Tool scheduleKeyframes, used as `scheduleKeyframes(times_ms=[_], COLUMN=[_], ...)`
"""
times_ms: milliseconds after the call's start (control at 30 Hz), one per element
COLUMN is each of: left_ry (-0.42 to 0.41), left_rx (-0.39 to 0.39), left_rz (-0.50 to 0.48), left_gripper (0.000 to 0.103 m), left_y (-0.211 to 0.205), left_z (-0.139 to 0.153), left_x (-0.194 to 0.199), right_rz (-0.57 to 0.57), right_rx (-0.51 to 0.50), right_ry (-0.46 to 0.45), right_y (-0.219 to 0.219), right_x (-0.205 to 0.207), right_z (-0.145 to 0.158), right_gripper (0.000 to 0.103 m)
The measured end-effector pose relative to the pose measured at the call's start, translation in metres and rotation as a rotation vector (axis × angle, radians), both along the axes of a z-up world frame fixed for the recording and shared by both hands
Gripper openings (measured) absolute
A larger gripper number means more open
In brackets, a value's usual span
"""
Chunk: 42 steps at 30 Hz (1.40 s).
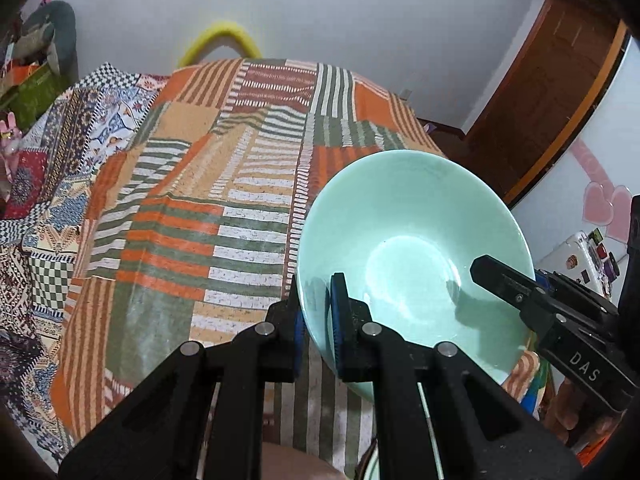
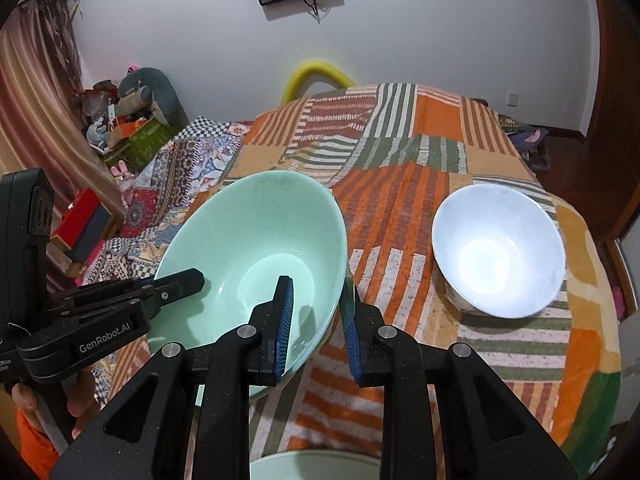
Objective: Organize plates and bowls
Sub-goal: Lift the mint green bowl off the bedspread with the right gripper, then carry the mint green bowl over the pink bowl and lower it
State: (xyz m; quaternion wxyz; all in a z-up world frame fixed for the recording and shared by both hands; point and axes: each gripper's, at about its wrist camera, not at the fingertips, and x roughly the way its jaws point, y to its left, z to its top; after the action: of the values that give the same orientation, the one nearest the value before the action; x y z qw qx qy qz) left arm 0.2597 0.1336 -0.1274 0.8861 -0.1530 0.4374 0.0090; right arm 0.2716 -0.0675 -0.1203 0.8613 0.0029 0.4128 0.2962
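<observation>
Green bowl [image 1: 412,240]: glazed ceramic, pale mint, smooth and glossy, wide flared wall over a small round flat base. Held tilted above the tablecloth [image 1: 208,216], clear of it, gripped at opposite rim edges by both tools.

Left gripper [image 1: 316,312]: black moulded plastic arms with round metal pins at the joints, blue ribbed pads. Closed tight on the near rim of the green bowl, one finger inside the wall, one outside. Seen from the right wrist view as a black jaw reaching over the bowl's left rim, lettered "GenRobot.AI".

Right gripper [image 2: 316,328]: same build, blue ridged pads [image 2: 285,320]. Clamped on the bowl's right rim, wall pinched between the pads, only the wall's thickness between them. In the left wrist view, the same tool enters from the right, marked "DAS".

White bowl [image 2: 500,248]: glossy, round, same flared form on a short foot, standing upright on the tablecloth, well apart to the right of the green bowl.

Another pale green rim [image 2: 312,466]: partly visible at the bottom edge of the right wrist view, below the grippers; kind of dish cannot be told.

Tablecloth: soft woven fabric, patchwork of orange, green, cream and brown stripes, creased in places, draped over a round-ended table.

Yellow curved foam-like tube [image 2: 316,74]: beyond the far table edge.
</observation>
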Motion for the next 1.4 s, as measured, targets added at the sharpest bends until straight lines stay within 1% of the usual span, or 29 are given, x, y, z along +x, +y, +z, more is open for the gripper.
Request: scheduleKeyframes(times_ms=[200,333,667,900,1067,1400], left_ry=[-0.036,-0.059,-0.095,-0.084,-0.076,-0.027], left_rx=[0.031,0.033,0.056,0.071,0.057,0.035], left_rz=[-0.004,-0.003,0.009,0.016,0.033,0.078], left_gripper=[0.011,0.011,0.011,0.011,0.011,0.011], left_y=[-0.007,-0.009,-0.014,-0.015,-0.009,0.006], left_z=[0.017,0.028,0.044,0.040,0.035,0.014], left_x=[-0.026,-0.047,-0.089,-0.113,-0.130,-0.155], right_rz=[0.007,0.018,0.042,0.067,0.089,0.144], right_rx=[0.018,0.026,0.049,0.059,0.058,0.037], right_ry=[-0.027,-0.042,-0.063,-0.066,-0.062,-0.040], right_y=[-0.005,-0.006,-0.008,-0.010,-0.006,0.009], right_x=[-0.021,-0.034,-0.058,-0.073,-0.085,-0.105], right_z=[0.012,0.018,0.022,0.021,0.018,0.004], right_gripper=[0.022,0.021,0.022,0.022,0.022,0.022])
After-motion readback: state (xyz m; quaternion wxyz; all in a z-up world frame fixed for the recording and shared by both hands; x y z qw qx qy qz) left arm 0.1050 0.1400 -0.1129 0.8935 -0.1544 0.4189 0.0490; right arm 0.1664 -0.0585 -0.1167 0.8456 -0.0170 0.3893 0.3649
